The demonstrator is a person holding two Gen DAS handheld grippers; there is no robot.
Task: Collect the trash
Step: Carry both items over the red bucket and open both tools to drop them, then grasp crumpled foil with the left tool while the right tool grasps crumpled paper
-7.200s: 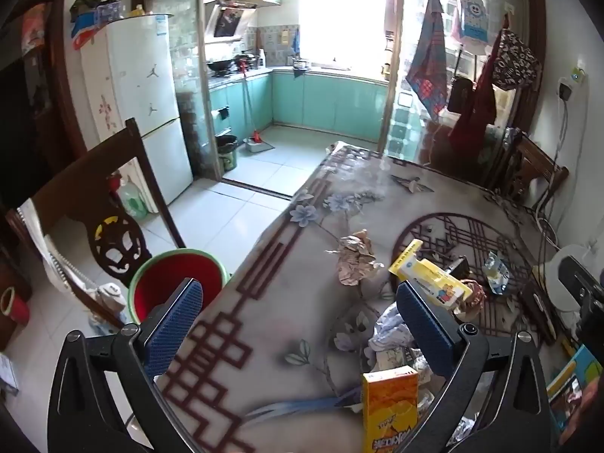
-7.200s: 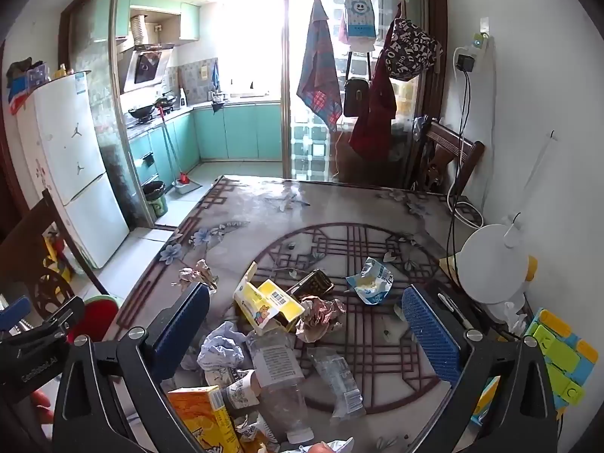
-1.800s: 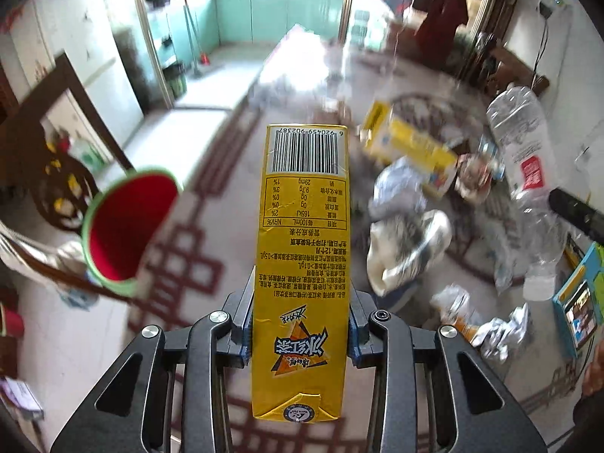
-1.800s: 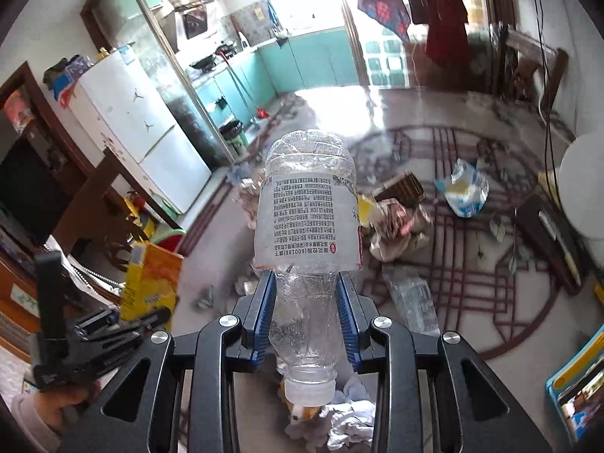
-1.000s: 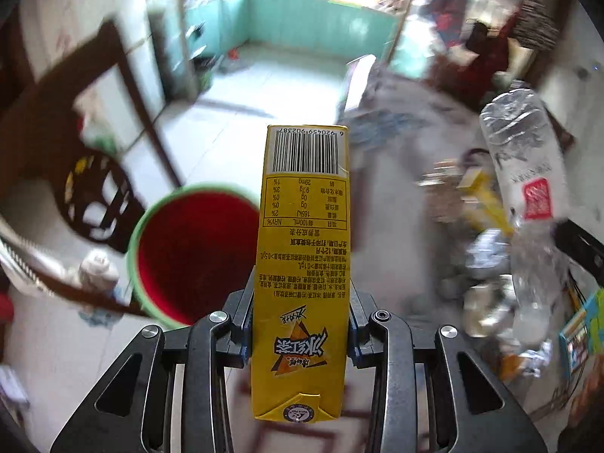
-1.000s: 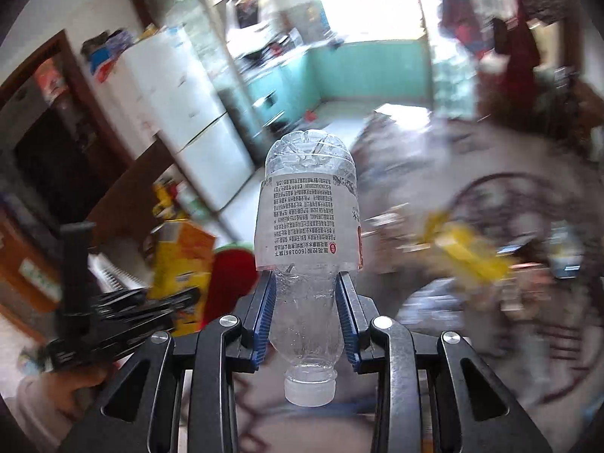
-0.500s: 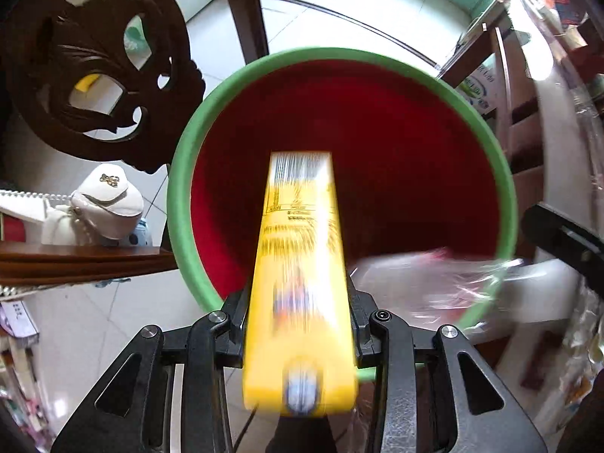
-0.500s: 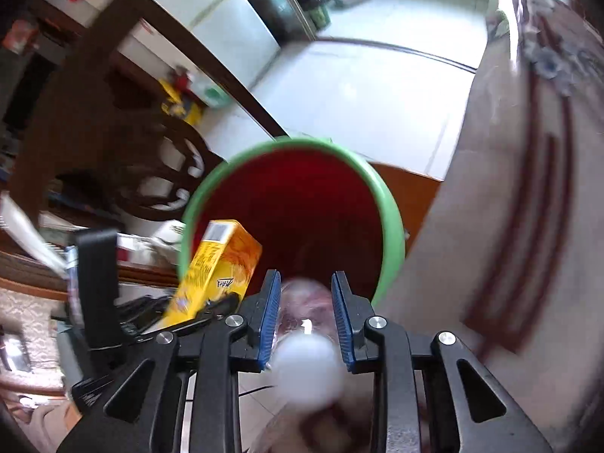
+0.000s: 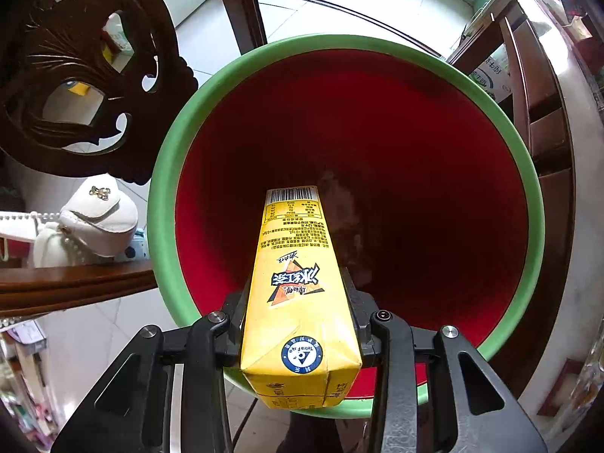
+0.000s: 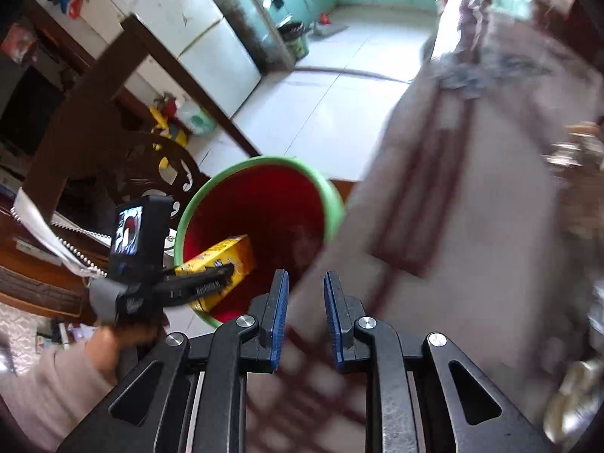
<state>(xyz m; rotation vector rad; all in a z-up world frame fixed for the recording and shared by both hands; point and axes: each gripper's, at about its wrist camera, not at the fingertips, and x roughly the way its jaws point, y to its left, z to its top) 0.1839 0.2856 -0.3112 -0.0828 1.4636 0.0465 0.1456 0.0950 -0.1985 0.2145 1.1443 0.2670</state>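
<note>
The left gripper (image 9: pixel 298 294) is clamping the yellow carton (image 9: pixel 296 283), hanging inside the red bin (image 9: pixel 158 188) toward its six o'clock wall; released here, it risks catching the rim. The right gripper (image 10: pixel 305 302), jaws closing empty, is hovering beside.

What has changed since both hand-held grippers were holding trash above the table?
Both moved down to the red bin. The right hand-held gripper no longer holds its bottle; its jaws have just been closing, empty. The left hand-held gripper still clamps the yellow carton, now inside the bin mouth.
</note>
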